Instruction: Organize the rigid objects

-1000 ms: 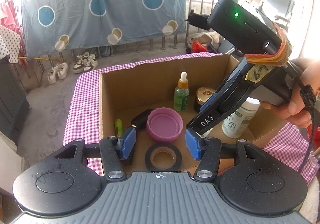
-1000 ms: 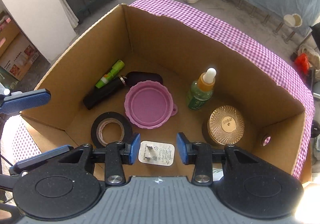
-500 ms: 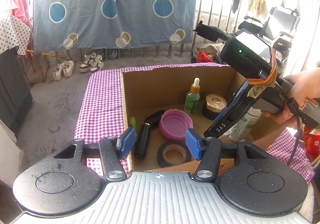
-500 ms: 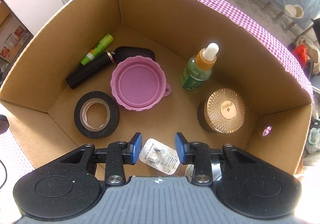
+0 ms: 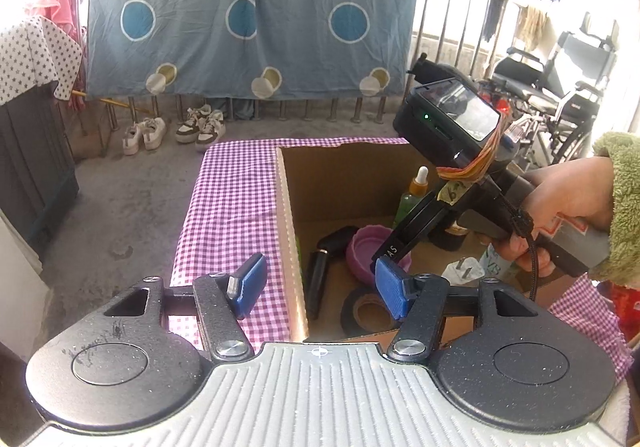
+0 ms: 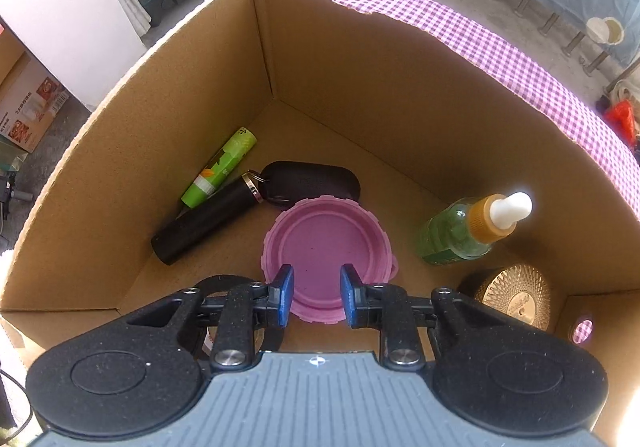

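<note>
The right gripper (image 6: 316, 293) hangs inside the cardboard box (image 6: 168, 87) with its jaws parted and empty above the pink lid (image 6: 326, 243); the left gripper (image 5: 318, 287) hovers with jaws spread wide and empty, straddling the box's left wall over the checked cloth (image 5: 234, 207). From the lid, a green dropper bottle (image 6: 460, 235) stands at 3 o'clock, a gold-topped jar (image 6: 516, 297) sits at 4, a black cylinder (image 6: 208, 221) lies at 9, a black key fob (image 6: 312, 179) at 12, and a green tube (image 6: 220, 167) at 10.
</note>
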Tool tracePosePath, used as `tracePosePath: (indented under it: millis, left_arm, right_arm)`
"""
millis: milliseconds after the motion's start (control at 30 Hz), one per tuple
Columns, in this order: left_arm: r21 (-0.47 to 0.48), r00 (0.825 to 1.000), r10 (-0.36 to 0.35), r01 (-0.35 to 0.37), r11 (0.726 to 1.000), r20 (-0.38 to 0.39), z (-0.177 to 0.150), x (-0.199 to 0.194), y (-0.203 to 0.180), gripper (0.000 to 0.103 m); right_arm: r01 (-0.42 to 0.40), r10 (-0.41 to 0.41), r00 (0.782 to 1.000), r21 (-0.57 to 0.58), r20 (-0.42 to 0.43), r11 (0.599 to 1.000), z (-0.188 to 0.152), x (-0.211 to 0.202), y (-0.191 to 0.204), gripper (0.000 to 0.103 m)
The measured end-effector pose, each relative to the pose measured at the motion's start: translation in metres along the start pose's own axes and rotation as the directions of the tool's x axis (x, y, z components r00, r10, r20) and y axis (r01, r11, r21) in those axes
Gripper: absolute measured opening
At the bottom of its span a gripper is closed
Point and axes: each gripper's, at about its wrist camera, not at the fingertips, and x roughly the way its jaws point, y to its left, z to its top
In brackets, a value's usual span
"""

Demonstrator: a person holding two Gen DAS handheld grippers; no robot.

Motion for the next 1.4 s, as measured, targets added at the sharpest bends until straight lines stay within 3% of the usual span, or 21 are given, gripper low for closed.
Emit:
tracePosePath:
  millis: [300,533,600,733,800,933,1067,1167,1400]
  left_arm:
    - [-0.008,1.000,-0.016,0.016,1.000,0.003,0.000,0.001,0.009,0.061]
    - [-0.008,1.000,-0.014,0.014,1.000,0.008,-0.004,-0.004,0.010,0.066]
    - [-0.004,1.000,-0.019,0.019,1.000,0.018,-0.004,-0.008,0.010,0.070]
    - [0.004,0.999,-0.024,0.024,1.000,0.039,-0.005,-0.015,0.005,0.078]
    - [0.013,0.999,-0.031,0.031,0.999,0.045,-0.006,-0.019,0.000,0.080]
    - [0.022,0.997,-0.046,0.045,0.999,0.056,-0.009,-0.025,-0.007,0.090]
    - [0.035,0.997,-0.051,0.049,0.998,0.061,-0.014,-0.032,-0.015,0.098]
    - [0.037,0.997,-0.061,0.059,0.998,0.052,-0.017,-0.034,-0.020,0.100]
    - [0.015,0.997,-0.068,0.067,0.998,0.030,-0.023,-0.043,-0.031,0.102]
  right_arm:
    - [0.028,-0.023,0.996,0.046,-0.088,0.999,-0.001,0.003,-0.017,0.025]
    - [-0.101,0.095,0.993,0.085,0.070,0.991,-0.001,-0.048,-0.011,0.026]
    - [-0.152,0.137,0.982,0.109,0.133,0.982,-0.009,-0.067,-0.012,0.027]
    - [-0.227,0.170,0.936,0.161,0.308,0.960,-0.046,-0.119,-0.017,0.034]
    - [-0.241,0.151,0.906,0.191,0.395,0.952,-0.073,-0.140,-0.018,0.050]
    - [-0.243,0.070,0.846,0.265,0.528,0.933,-0.130,-0.170,-0.017,0.060]
    - [-0.261,-0.011,0.784,0.346,0.620,0.901,-0.184,-0.184,-0.010,0.077]
    - [-0.256,-0.079,0.769,0.419,0.634,0.871,-0.214,-0.180,-0.005,0.080]
    - [-0.172,-0.188,0.776,0.489,0.601,0.855,-0.261,-0.177,0.006,0.095]
